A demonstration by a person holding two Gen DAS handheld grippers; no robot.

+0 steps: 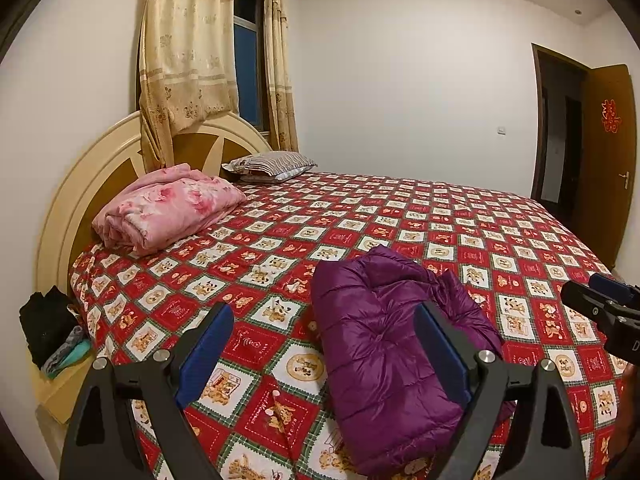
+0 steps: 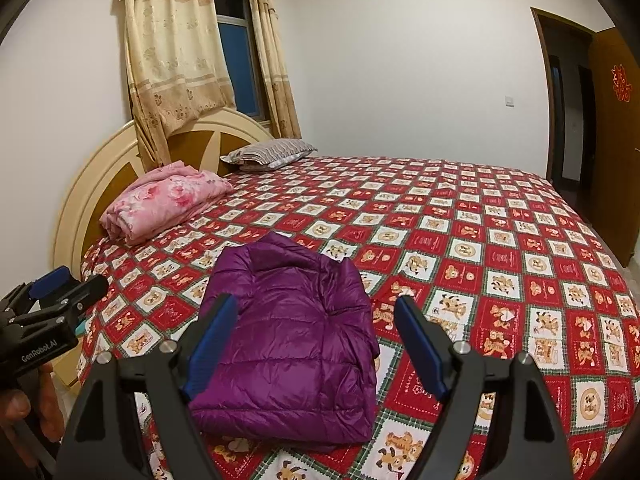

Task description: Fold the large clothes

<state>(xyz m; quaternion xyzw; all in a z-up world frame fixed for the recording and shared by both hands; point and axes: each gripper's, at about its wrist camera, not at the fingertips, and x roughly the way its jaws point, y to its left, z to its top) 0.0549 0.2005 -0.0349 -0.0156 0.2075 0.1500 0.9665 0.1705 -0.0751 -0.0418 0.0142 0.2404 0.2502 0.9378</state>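
Through my left wrist camera, my left gripper (image 1: 324, 348) hangs above the near edge of the bed (image 1: 400, 216), its jaws spread wide with nothing pinched between them; the purple down jacket (image 1: 384, 344) lies folded into a compact bundle on the red checked bedspread, partly behind my right-hand blue pad (image 1: 440, 356), and I cannot tell whether that pad touches it; a folded pink floral quilt (image 1: 168, 208) sits near the rounded headboard (image 1: 80, 184), with a striped pillow (image 1: 272, 164) beyond it; a heap of dark clothes (image 1: 52, 324) rests on a low stand beside the bed; my right gripper (image 1: 600, 304) pokes in at the right edge; cream curtains (image 1: 188, 60) hang over the window, and a brown door (image 1: 608, 152) stands open on the right.

Through my right wrist camera, my right gripper (image 2: 316, 344) also has its jaws spread, empty; the purple down jacket (image 2: 288, 336) lies between and below the pads, near the front edge of the bed (image 2: 480, 216), its quilted side up; my left gripper (image 2: 60, 288) shows at the left edge, with a hand (image 2: 24, 408) on its grip; the pink floral quilt (image 2: 168, 196) and the striped pillow (image 2: 272, 152) lie well apart from the jacket, toward the headboard (image 2: 92, 184).
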